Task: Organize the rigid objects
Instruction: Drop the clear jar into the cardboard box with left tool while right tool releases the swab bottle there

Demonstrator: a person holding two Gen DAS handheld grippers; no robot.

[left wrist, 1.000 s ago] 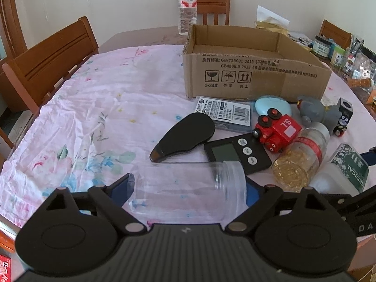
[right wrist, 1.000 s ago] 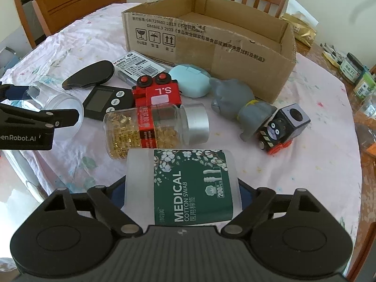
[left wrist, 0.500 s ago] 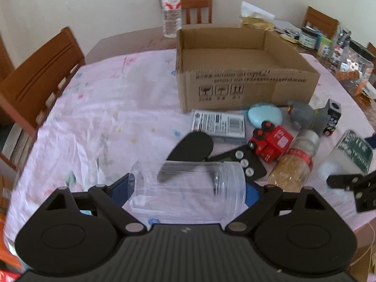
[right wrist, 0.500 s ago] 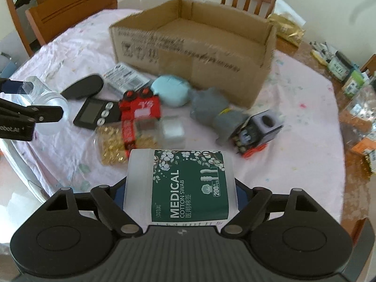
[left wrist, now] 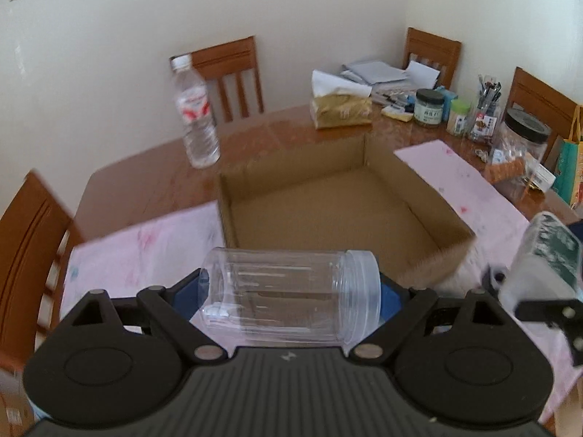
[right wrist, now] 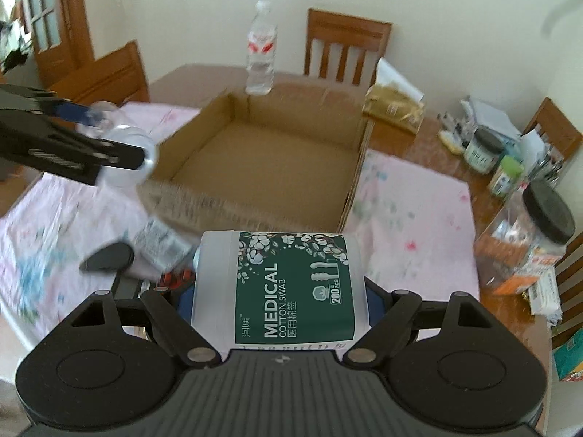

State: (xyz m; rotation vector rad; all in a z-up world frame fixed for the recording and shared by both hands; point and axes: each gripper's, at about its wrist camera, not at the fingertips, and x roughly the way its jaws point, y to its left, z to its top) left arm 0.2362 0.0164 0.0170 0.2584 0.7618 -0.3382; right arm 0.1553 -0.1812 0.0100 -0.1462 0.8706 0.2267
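Clear jar [left wrist: 288,296], green-labelled swab tub [right wrist: 288,286], brown box [left wrist: 328,215], pink floral cloth [right wrist: 411,215]

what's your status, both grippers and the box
Left gripper shut on clear jar. Right gripper shut on cotton swab tub. Cardboard box ahead, open, nothing seen inside. Path looks clear.

The cotton swab container [right wrist: 288,284] bears a green label reading "MEDICAL COTTON SWAB" with "200 PCS" and some Chinese characters, while print on the water bottle [right wrist: 260,51] and jars is too blurred to read.
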